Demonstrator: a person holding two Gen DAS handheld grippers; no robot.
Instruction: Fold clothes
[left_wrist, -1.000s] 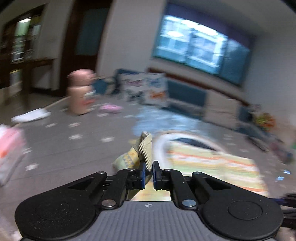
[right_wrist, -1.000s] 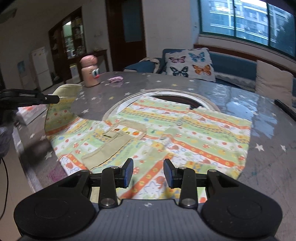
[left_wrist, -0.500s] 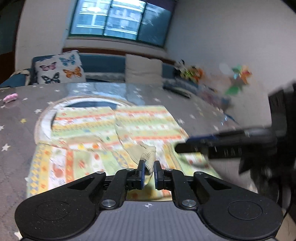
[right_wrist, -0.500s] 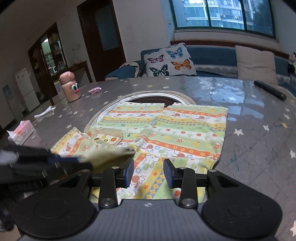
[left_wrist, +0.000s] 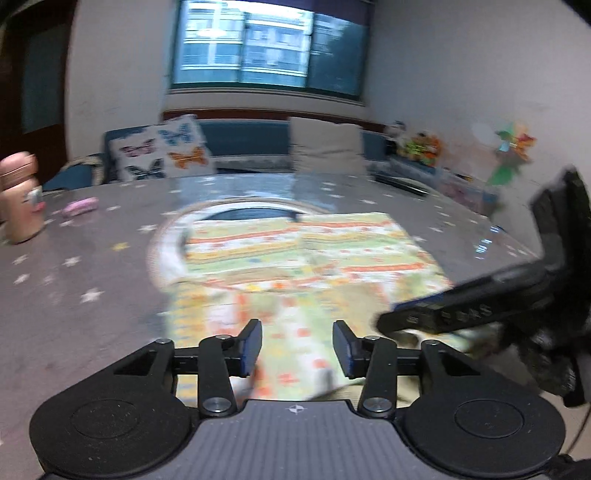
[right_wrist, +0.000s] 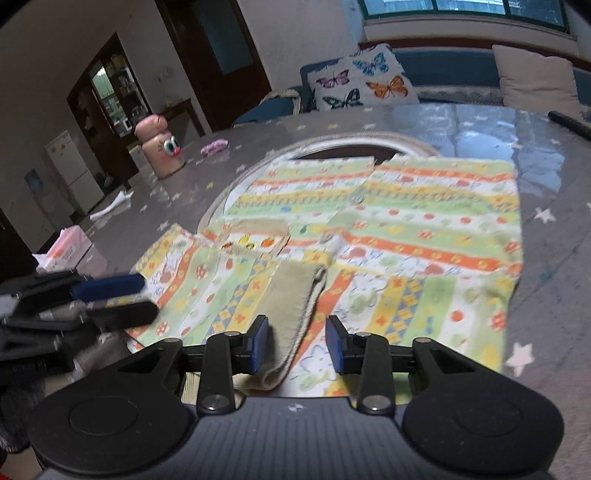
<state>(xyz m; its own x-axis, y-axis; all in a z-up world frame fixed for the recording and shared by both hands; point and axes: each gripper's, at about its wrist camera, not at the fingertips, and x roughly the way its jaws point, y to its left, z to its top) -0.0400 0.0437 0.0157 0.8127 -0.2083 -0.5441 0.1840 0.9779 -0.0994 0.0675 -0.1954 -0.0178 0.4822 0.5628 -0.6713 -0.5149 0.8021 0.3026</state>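
Observation:
A child's top (right_wrist: 424, 229) with green, yellow and orange bands lies flat on the grey starred table (right_wrist: 554, 177). One sleeve is folded across its front, ending in a beige ribbed cuff (right_wrist: 295, 295). My right gripper (right_wrist: 297, 343) hovers low over that cuff, which lies between the closing jaws near the left pad; the pads do not press on it. My left gripper (left_wrist: 297, 347) is opening over the near hem of the top (left_wrist: 306, 251) with nothing held. Each gripper shows in the other's view: the right gripper (left_wrist: 424, 317) and the left gripper (right_wrist: 147, 296).
A pink bottle with a cartoon face (right_wrist: 160, 147) and a small pink item (right_wrist: 214, 146) stand at the far left. A tissue pack (right_wrist: 66, 247) sits at the left edge and a dark remote (right_wrist: 569, 123) at the far right. A butterfly cushion (right_wrist: 362, 81) lies on the sofa behind.
My left gripper swung the sleeve cuff across onto the top, then opened and let it go. My right gripper sank closer to the cuff and its jaws narrowed a little.

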